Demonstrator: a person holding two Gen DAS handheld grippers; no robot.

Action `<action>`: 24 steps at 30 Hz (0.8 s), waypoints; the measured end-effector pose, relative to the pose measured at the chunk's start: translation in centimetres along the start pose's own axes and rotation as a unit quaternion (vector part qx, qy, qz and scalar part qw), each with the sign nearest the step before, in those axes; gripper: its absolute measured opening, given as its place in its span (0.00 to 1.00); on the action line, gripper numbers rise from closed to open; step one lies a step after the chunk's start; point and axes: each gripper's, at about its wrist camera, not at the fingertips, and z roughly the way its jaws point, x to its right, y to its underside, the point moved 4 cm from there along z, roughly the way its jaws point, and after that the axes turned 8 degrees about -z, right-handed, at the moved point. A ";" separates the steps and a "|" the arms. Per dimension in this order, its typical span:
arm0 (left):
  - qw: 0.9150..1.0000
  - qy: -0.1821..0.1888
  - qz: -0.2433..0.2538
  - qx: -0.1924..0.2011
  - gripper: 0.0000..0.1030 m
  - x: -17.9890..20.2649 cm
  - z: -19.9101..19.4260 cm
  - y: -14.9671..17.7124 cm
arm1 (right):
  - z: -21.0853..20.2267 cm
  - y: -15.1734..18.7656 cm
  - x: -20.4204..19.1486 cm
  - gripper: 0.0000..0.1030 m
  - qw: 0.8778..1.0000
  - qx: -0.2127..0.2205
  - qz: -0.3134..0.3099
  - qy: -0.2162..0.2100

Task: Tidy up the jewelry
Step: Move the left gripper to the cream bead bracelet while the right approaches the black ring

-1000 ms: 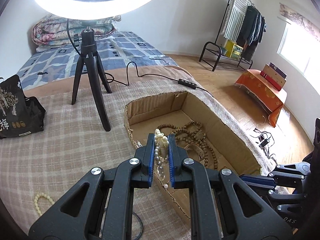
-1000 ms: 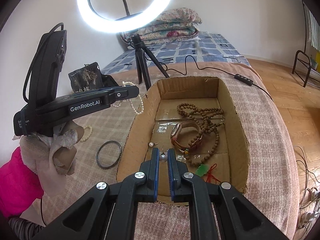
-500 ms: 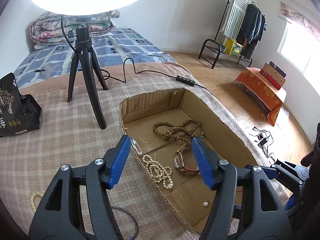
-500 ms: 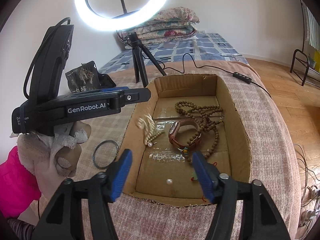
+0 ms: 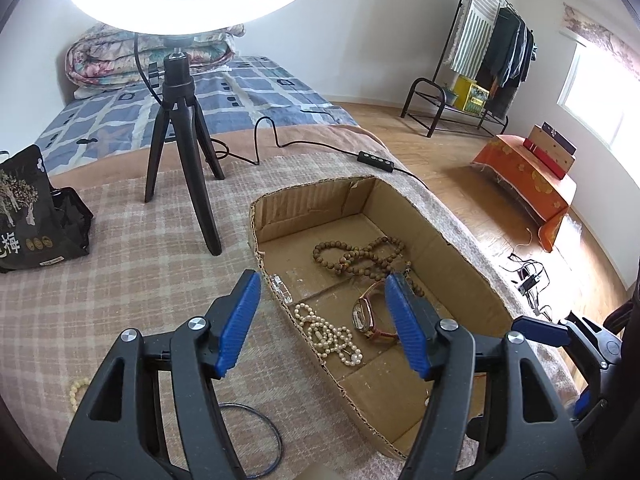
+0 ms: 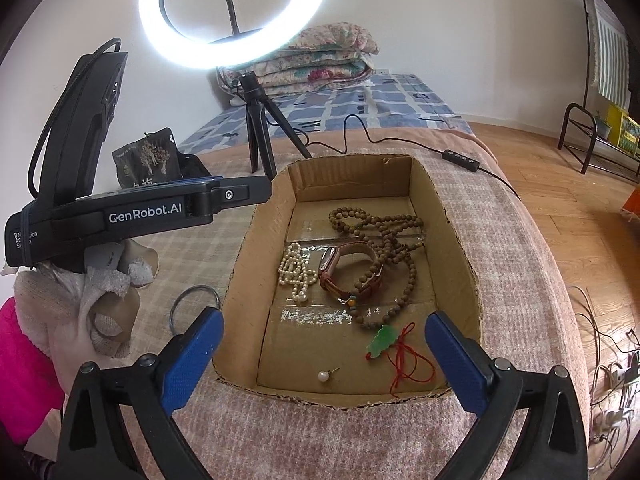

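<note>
A cardboard box (image 5: 460, 258) (image 6: 260, 248) on the checked blanket holds a white pearl necklace (image 5: 326, 332) (image 6: 295, 272), a red-strap watch (image 5: 370, 316) (image 6: 352, 272), brown wooden beads (image 5: 360, 254) (image 6: 384, 232), a green pendant on red cord (image 6: 383, 340) and a pearl earring (image 6: 325, 376). My left gripper (image 5: 324, 320) is open and empty above the box's left wall; it also shows from the side in the right wrist view (image 6: 224, 196). My right gripper (image 6: 324, 364) is open and empty over the box's near edge.
A dark bangle (image 5: 256, 440) (image 6: 195, 308) and a pale bead bracelet (image 5: 78, 388) lie on the blanket left of the box. A ring light on a tripod (image 5: 180, 152) (image 6: 256, 128) and a black bag (image 5: 28, 216) stand behind. The light's cable (image 5: 372, 158) runs past the box.
My left gripper opened and let go of the pearl necklace, which now lies in the box. My right gripper also opened; the pearl earring lies on the box floor.
</note>
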 end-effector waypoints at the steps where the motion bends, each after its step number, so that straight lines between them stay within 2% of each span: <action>1: 1.000 -0.001 0.000 0.001 0.64 0.0 -0.2 0.0 | -0.2 0.0 -0.1 0.99 1.000 0.001 0.001 0.000; 15: 1.000 -0.019 0.003 0.020 0.65 -0.4 -4.7 0.3 | -3.4 0.2 -1.0 0.99 1.000 0.009 0.015 0.015; 21: 0.999 -0.036 0.006 0.033 0.65 -2.0 -7.5 0.4 | -5.1 0.0 -2.0 0.99 0.999 0.019 0.017 0.034; 24: 0.998 -0.046 0.004 0.038 0.65 -3.4 -8.9 0.5 | -5.6 -0.1 -2.9 0.99 0.999 0.025 0.010 0.027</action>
